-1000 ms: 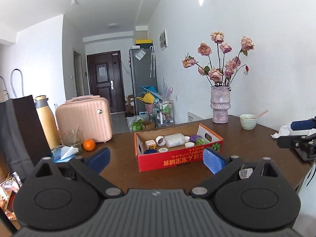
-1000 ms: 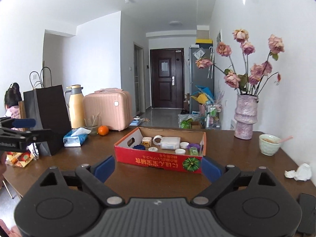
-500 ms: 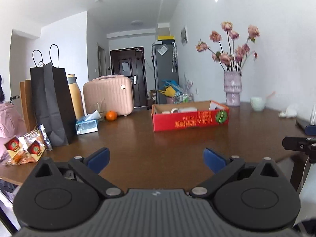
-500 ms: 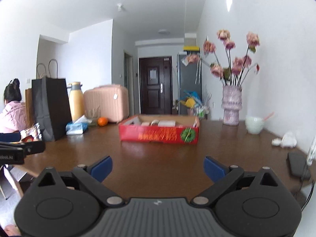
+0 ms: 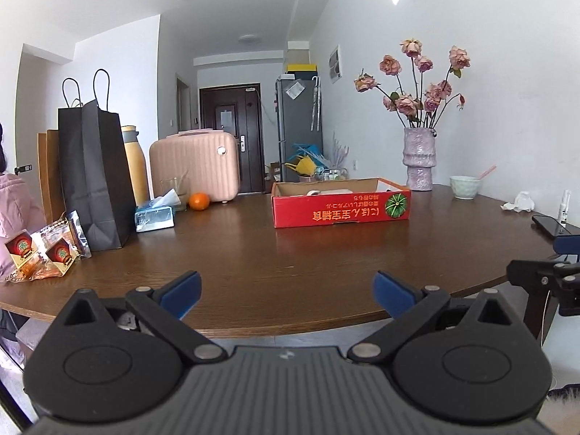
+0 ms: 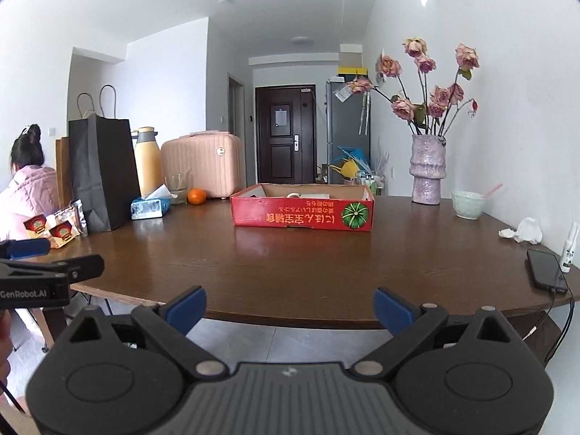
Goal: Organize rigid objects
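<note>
While both claws hung at the near edge of the brown bench (image 5: 326, 253), each stood wide with nothing between its blue pads. Seen from the left wrist, the left claw (image 5: 286, 290) pointed toward 12 o'clock at the red cardboard box (image 5: 340, 206), which sat well apart on the far half of the bench. Inside the box only a white roll (image 5: 314, 192) and a pale flat item showed over the front wall; what else lay there could not be told. Seen from the right wrist, the right claw (image 6: 290, 306) faced the same box (image 6: 302, 212) at about 12 o'clock. Toward 10 o'clock stood a black paper bag (image 5: 92, 177), with snack packets (image 5: 43, 253) near its foot, a tissue pack (image 5: 154, 215), an orange (image 5: 199, 201), a yellow flask (image 6: 148, 161) and a pink suitcase (image 5: 195, 165). Toward 2 o'clock stood a vase of pink roses (image 5: 418, 157), a pale bowl (image 5: 465, 187), a crumpled tissue (image 6: 523, 232), a small white bottle (image 6: 569, 248) and a dark phone (image 6: 545, 270) near the bench edge. At 9 o'clock a person in a pink jacket (image 6: 27, 195) sat beside the bench
</note>
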Motion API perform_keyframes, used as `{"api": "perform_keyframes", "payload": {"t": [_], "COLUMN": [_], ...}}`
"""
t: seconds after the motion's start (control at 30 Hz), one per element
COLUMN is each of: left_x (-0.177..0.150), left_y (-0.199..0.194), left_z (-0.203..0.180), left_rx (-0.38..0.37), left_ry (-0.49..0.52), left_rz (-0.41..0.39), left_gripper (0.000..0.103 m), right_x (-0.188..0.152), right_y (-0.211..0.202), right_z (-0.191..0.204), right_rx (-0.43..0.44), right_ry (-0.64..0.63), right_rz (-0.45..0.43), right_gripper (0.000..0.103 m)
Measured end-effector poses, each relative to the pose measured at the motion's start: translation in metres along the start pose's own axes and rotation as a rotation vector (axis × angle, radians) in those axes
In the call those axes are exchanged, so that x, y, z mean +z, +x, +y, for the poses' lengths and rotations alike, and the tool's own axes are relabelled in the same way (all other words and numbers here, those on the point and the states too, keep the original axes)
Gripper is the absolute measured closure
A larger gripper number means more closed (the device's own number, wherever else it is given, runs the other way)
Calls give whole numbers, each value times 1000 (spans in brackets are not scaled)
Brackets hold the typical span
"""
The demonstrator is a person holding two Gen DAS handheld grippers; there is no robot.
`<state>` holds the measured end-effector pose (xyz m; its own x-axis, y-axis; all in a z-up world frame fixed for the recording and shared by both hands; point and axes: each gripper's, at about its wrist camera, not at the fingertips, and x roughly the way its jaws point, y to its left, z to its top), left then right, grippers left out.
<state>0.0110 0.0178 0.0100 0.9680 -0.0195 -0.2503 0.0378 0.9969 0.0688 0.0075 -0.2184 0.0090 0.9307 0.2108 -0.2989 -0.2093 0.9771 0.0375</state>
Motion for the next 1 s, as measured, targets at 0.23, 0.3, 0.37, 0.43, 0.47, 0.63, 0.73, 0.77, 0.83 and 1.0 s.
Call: {"api": "perform_keyframes", "payload": {"t": [0.23, 0.3, 0.37, 0.43, 0.47, 0.63, 0.73, 0.77, 0.83, 1.0], "left_x": [-2, -2, -2, -2, -2, -2, -3, -3, -3, -3], "left_y": [-1, -1, 0, 1, 1, 1, 1, 1, 1, 1], "left_z": [-2, -1, 0, 0, 0, 0, -1, -1, -1, -1], "left_rx": [-12, -8, -4, -5, -4, -7, -10, -10, -12, -14], "left_ry": [1, -2, -7, -9, -9, -8, -6, -5, -4, -3], "left_rz": [-10, -9, -4, -2, -1, -2, 1, 0, 0, 3], "left_gripper": [0, 0, 0, 0, 0, 0, 0, 0, 0, 0], "right_x": [4, 4, 4, 3, 3, 3, 3, 2, 2, 2], "right_y": [1, 2, 2, 2, 2, 3, 3, 2, 2, 3], "right_z": [-1, -1, -1, 0, -1, -2, -2, -2, -3, -3], "right_rx": [7, 8, 9, 9, 8, 6, 6, 3, 0, -1], "right_ry": [-4, -5, -7, -11, -9, -4, -5, -3, 0, 2], "right_rz": [4, 9, 11, 9, 7, 11, 10, 8, 8, 11], "right_gripper": [4, 4, 3, 2, 2, 2, 2, 2, 2, 2]}}
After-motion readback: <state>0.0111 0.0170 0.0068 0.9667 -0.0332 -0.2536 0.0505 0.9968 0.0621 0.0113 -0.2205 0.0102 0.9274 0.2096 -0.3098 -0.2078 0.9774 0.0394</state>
